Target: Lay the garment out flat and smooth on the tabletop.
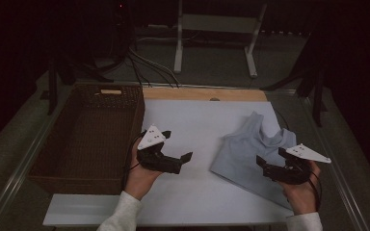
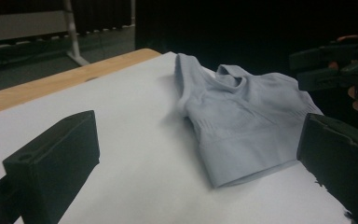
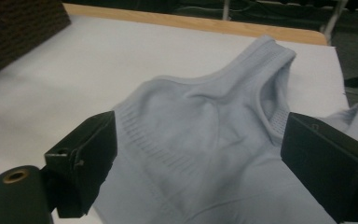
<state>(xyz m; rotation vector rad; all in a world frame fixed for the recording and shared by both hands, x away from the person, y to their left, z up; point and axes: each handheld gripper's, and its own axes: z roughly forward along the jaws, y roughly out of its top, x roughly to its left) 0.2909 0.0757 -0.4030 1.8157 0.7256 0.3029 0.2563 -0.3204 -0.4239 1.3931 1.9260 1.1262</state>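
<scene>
A pale blue sleeveless top (image 1: 250, 151) lies crumpled on the right part of the white table top (image 1: 188, 120). My right gripper (image 1: 271, 156) hovers over the top's near right side, open, and in the right gripper view its jaws (image 3: 200, 135) frame the cloth without touching it. My left gripper (image 1: 177, 145) is over bare table beside the basket, open with nothing in it. In the left gripper view its jaws (image 2: 199, 128) point toward the top (image 2: 242, 116), with the right gripper (image 2: 335, 65) beyond.
A dark wicker basket (image 1: 77, 185) stands along the table's left side, apparently empty; its corner (image 3: 18, 28) appears in the right gripper view. A wooden strip (image 1: 202, 94) edges the far side. Cables and a white stand (image 1: 178, 48) lie on the floor behind.
</scene>
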